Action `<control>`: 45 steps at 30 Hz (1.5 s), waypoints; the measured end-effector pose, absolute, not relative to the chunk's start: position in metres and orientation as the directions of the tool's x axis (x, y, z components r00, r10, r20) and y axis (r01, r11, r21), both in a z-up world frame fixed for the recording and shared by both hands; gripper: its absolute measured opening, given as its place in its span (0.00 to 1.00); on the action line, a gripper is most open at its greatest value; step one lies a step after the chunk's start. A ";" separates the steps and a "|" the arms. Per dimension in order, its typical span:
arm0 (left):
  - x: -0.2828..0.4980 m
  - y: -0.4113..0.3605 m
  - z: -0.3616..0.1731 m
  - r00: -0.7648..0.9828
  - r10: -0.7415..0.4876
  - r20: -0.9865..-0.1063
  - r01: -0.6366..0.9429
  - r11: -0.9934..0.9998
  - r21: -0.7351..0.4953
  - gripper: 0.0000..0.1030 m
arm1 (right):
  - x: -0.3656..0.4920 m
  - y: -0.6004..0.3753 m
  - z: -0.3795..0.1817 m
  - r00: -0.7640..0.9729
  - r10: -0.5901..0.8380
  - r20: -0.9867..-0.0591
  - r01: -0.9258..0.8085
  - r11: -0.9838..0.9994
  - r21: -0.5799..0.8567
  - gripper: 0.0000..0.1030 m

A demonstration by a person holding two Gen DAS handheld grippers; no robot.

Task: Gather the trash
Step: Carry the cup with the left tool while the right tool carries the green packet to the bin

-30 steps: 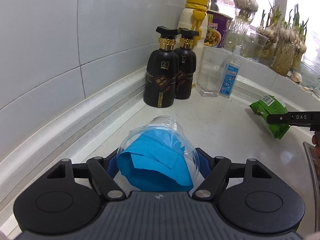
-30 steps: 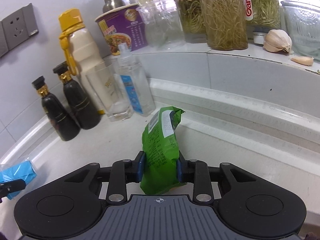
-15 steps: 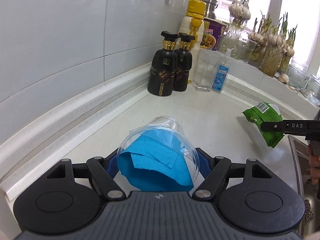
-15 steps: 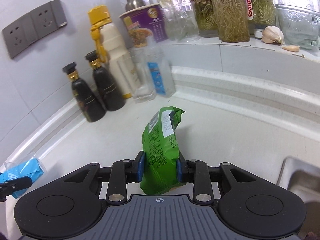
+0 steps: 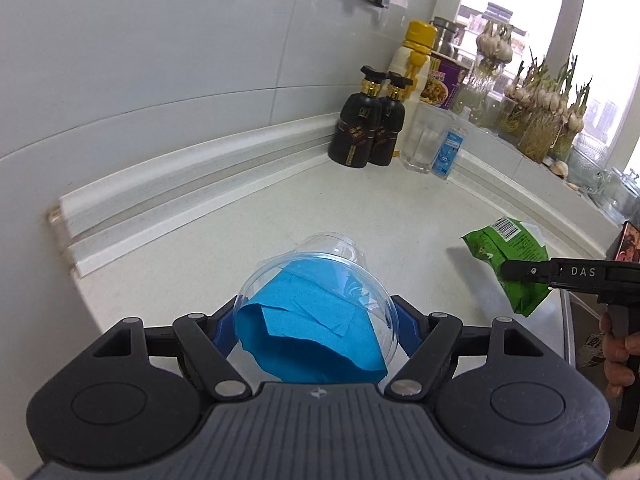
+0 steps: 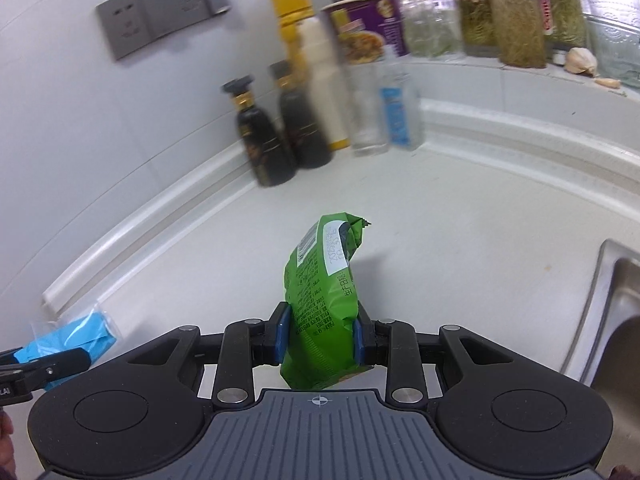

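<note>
Left gripper point(image 5: 316, 330) is clamped on clear cup point(image 5: 320, 280) at lower centre; right gripper point(image 6: 320, 338) pinches green wrapper point(image 6: 322, 304), lifted for disposal.

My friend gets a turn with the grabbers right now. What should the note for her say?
Left gripper: shut on the clear plastic cup with blue paper stuffed inside, held above the counter.
Right gripper: shut on the green snack bag, also off the counter.
Done: both pieces of trash are picked up.
Left: drop both in a bin; none shows in either view. The sink is on the right. The bottles in the corner look like they stay put.
</note>
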State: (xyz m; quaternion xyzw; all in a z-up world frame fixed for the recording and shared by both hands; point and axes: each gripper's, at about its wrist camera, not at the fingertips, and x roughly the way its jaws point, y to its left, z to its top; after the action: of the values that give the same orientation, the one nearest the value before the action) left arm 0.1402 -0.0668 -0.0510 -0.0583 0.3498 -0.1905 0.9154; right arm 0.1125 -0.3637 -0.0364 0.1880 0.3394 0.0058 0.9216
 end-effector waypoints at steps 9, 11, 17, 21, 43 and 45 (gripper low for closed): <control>0.104 -0.043 -0.048 0.699 -0.365 -0.615 0.223 0.928 -0.297 0.70 | 0.093 -0.329 -0.028 0.749 0.235 -0.619 0.039 0.918 0.396 0.28; 0.095 -0.038 -0.046 0.707 -0.357 -0.611 0.200 0.929 -0.311 0.70 | 0.089 -0.321 -0.028 0.739 0.260 -0.622 0.021 0.913 0.407 0.28; 0.071 -0.017 -0.046 0.731 -0.312 -0.606 0.103 0.930 -0.354 0.70 | 0.080 -0.289 -0.032 0.690 0.365 -0.626 -0.045 0.884 0.465 0.28; 0.058 -0.001 -0.051 0.737 -0.263 -0.622 0.018 0.929 -0.371 0.70 | 0.078 -0.262 -0.030 0.651 0.429 -0.626 -0.120 0.873 0.473 0.28; -0.004 0.067 -0.103 0.646 -0.072 -0.760 -0.336 0.867 -0.369 0.70 | 0.051 -0.130 -0.035 0.381 0.607 -0.697 -0.476 0.776 0.415 0.28; -0.007 0.072 -0.114 0.618 -0.066 -0.784 -0.364 0.859 -0.360 0.70 | 0.050 -0.118 -0.039 0.353 0.605 -0.714 -0.505 0.766 0.399 0.28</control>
State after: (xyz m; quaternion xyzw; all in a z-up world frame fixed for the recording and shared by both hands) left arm -0.0067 0.0717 -0.1137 -0.2510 0.4286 0.0861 0.8636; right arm 0.0502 -0.1183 -0.0388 0.0546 0.4574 0.3380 0.8207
